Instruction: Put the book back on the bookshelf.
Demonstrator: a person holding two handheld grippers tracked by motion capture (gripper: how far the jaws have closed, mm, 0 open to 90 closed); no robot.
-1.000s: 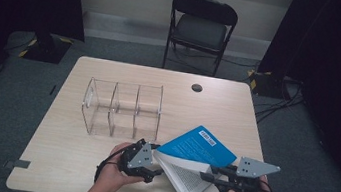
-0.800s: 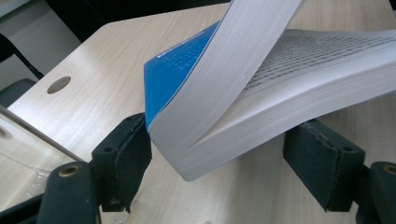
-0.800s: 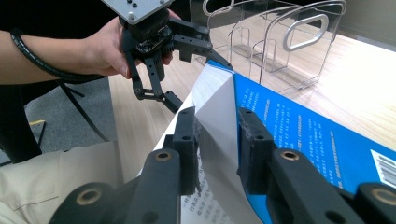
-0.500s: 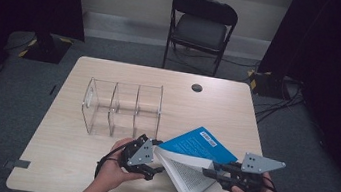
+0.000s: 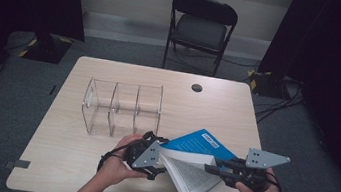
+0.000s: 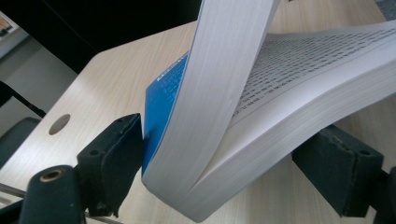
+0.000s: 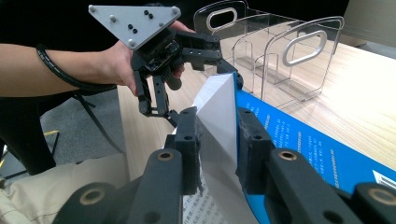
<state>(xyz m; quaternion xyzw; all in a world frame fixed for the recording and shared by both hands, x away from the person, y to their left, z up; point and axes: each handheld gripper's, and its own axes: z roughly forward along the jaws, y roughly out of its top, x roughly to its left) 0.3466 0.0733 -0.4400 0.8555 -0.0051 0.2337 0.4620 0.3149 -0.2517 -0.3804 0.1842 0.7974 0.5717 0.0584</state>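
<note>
I see the open book (image 5: 193,167) lying near the front edge of the surface (image 5: 109,87), blue cover up. My right gripper (image 7: 217,140) view shows its jaws pinching a block of pages. My left gripper (image 6: 224,172) view shows spread jaws straddling the book's corner; they have just been opening. The high view adds the clear file rack (image 5: 121,107) behind. Book and hands sit as before.
</note>
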